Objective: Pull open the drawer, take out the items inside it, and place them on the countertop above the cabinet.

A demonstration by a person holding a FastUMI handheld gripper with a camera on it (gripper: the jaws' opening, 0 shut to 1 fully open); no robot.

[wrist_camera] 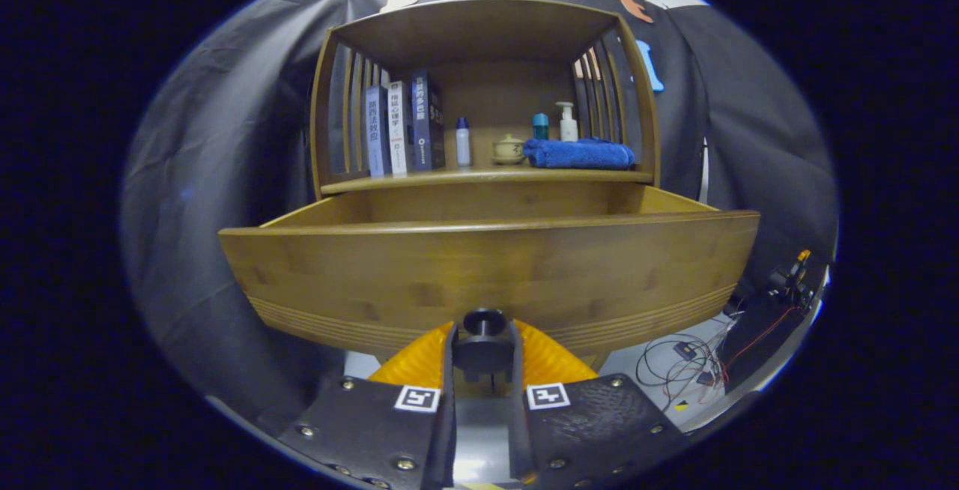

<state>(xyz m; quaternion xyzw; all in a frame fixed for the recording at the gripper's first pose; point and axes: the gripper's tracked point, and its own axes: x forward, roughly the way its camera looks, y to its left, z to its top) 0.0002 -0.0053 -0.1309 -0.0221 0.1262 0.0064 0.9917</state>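
Observation:
A wooden cabinet drawer (487, 265) stands pulled out toward me, its front panel wide just beyond the fingers. My gripper (484, 348) is shut on the drawer's dark round knob (484, 323), one finger pressing on each side of it. From this low angle the drawer's inside is hidden, so whatever lies in it cannot be seen. Above the drawer runs the countertop (487, 175) of the cabinet, a wooden shelf with slatted sides.
On the countertop stand three books (404, 130), a small white bottle (463, 141), a little lidded pot (509, 149), a folded blue towel (578, 153), a teal bottle (540, 125) and a pump bottle (567, 121). Cables (678, 366) and dark equipment lie on the floor at the right.

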